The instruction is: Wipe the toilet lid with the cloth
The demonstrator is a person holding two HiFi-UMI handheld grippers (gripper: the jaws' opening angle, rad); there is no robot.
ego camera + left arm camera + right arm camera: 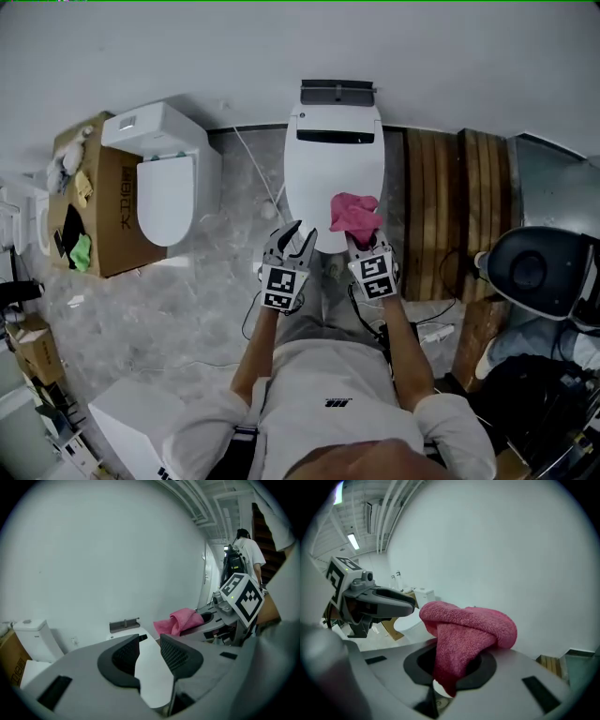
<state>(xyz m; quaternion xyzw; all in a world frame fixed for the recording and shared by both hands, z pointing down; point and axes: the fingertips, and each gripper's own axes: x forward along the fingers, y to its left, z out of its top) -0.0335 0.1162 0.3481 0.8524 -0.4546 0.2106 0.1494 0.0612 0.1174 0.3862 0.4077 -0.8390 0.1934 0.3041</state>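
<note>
The wiping step is judged to be at or near its start. The cloth (464, 630), pink and bunched, is pinched between the jaws of the right gripper (364, 240) and is held over the near right part of the lid (323, 178). Whether it is pressed onto the lid or hangs just above it cannot be told. The left gripper (149, 641) is held beside it, over the near left edge of the lid, with its jaws spread and nothing between them but the white surface beyond.

For the next move, the cloth would need to be laid flat against the lid and drawn across it with even pressure, toward the far end by the tank. The folded bundle may be worth spreading first, so that more than 1 small patch is covered at each pass.

The lid is closed, white, smooth and glossy, so little drag is expected. No marks can be made out on it. A grey marbled floor (197, 300) and a plain white wall (281, 47) are seen around it. A 2nd toilet (169, 183) stands to the left beside a box (108, 216), and wooden slats (459, 206) lie to the right.
</note>
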